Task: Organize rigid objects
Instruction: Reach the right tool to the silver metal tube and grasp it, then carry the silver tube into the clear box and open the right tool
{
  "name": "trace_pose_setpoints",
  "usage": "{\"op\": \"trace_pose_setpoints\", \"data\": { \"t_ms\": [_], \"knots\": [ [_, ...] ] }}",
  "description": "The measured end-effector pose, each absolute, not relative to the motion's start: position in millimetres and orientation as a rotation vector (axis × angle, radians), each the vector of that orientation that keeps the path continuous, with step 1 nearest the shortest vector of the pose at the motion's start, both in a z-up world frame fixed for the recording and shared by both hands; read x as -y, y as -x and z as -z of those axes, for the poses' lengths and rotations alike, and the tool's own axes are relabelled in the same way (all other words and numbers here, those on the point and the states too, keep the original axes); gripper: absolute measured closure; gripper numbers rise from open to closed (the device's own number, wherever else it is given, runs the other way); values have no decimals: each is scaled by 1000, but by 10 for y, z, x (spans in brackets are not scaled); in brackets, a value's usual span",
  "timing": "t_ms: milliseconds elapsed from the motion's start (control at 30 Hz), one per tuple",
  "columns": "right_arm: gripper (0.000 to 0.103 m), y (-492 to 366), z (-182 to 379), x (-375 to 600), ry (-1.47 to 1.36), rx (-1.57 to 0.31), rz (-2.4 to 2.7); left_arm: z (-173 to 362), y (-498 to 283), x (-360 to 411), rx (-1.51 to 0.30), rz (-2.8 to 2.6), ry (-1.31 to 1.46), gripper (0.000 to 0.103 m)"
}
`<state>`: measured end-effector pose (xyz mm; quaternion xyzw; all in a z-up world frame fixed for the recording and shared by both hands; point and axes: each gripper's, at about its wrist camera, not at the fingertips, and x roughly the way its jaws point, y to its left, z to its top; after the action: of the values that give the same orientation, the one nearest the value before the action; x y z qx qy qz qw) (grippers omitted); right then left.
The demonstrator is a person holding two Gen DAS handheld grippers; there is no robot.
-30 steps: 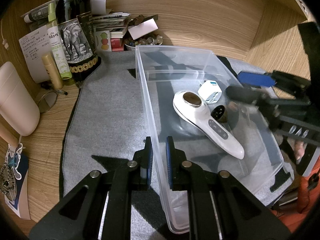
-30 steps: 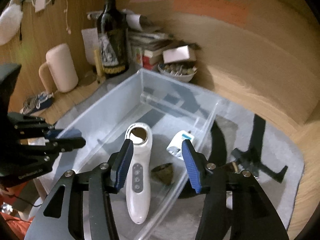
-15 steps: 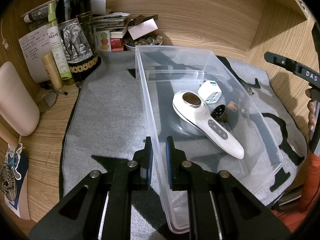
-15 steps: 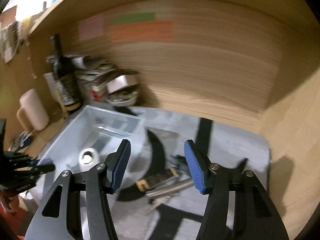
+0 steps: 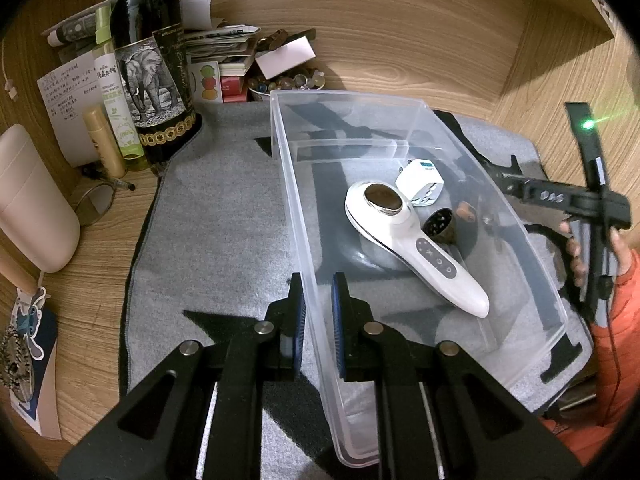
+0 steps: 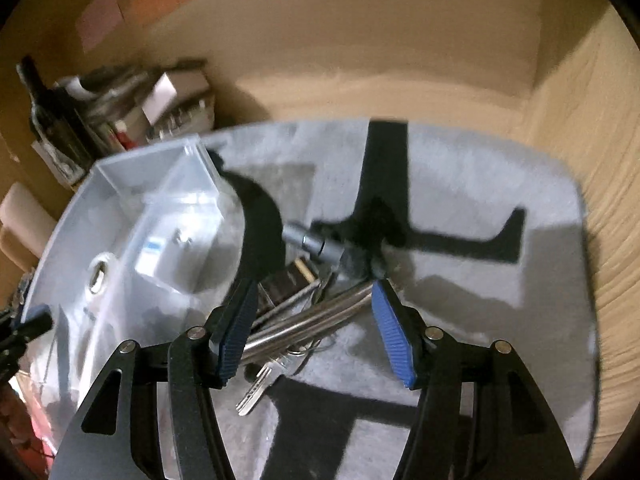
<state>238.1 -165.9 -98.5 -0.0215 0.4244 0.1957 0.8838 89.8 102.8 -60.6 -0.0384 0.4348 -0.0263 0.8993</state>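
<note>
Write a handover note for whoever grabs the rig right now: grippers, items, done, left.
Left gripper: shut on the near side wall of the clear plastic storage bin, steadying it.
Right gripper: open, empty, hovering over the loose pile on the grey felt mat beside the bin.
Done: white handheld massager, white plug adapter and small dark round piece lie in the bin.
Left: shiny metal curved bars, silver keys, grey cylinder and dark flat item remain on the mat. The view is blurred.
</note>
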Motion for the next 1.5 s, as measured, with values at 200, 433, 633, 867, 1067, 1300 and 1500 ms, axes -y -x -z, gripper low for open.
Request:
{"op": "trace_pose_setpoints", "data": {
  "t_ms": [200, 433, 633, 867, 1067, 1300, 1500],
  "knots": [
    [48, -2408, 1141, 1694, 58, -913, -390, 606, -898, -1026, -900, 54, 80, 91],
    [67, -2353, 1165, 1958, 81, -898, -368, 607, -901, -1022, -898, 55, 80, 91],
    [70, -2295, 1173, 2022, 111, -872, -357, 606, -902, -1023, -898, 55, 80, 91],
    [70, -2167, 1144, 2098, 83, -884, -355, 605, -900, -1020, -898, 54, 77, 91],
    [86, -2142, 1221, 2142, 139, -848, -310, 605, -901, -1019, -898, 52, 76, 91],
    [89, -2096, 1126, 2165, 124, -799, -277, 607, -900, -1016, -898, 52, 74, 91],
    [89, -1921, 729, 2179, 81, -684, -297, 606, -900, -1016, -898, 51, 72, 91]
  ]
}}
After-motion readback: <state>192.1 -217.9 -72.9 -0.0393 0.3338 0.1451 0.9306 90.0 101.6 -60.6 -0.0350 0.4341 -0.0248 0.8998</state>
